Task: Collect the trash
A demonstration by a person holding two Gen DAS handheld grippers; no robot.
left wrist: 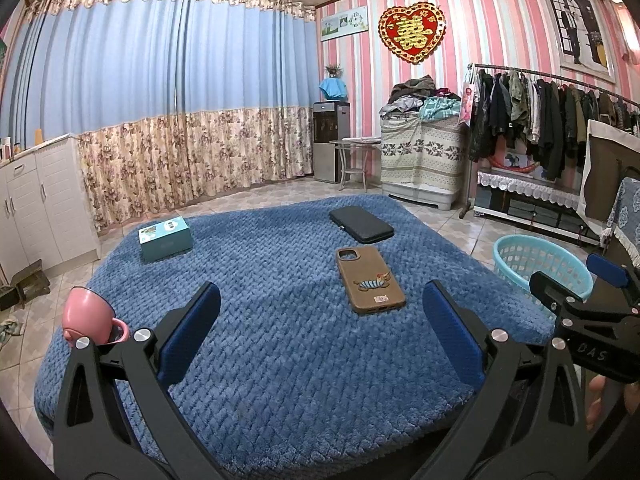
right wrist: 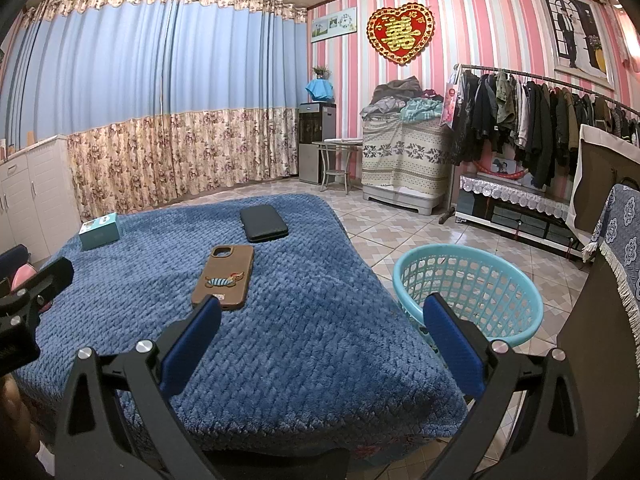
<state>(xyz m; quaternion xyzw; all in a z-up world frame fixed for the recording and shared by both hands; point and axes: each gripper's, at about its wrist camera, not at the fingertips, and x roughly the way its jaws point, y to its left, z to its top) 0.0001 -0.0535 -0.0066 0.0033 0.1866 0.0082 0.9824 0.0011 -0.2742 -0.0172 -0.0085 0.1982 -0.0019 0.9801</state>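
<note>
A brown phone case point(left wrist: 370, 280) with a striped dog figure is recorded lying flat on the blue blanket point(left wrist: 260, 360) covering the table. A black wallet-like case point(left wrist: 361, 224) is noted beyond it, and a teal box point(left wrist: 165, 238) toward the left centre of the frame. A pink cup point(left wrist: 90, 316), tilted, is seen at the lower left edge, partly hidden behind the left hand-held gripper point(left wrist: 320, 320).

The left hand-held gripper is held wide apart with nothing between its blue pads; the phone case lies just beyond, between the fingertips and nearer the right one. The right hand-held gripper point(right wrist: 322, 326) is likewise spread wide and empty (its left fingertip point(right wrist: 208, 312) overlaps the near end of the phone case in the picture; contact cannot be confirmed).

A turquoise basket point(right wrist: 468, 292) stands on the tiled floor just beside the table, at the right centre of the right wrist view. Its interior is only partly visible. Which items count as trash cannot be determined.
</note>
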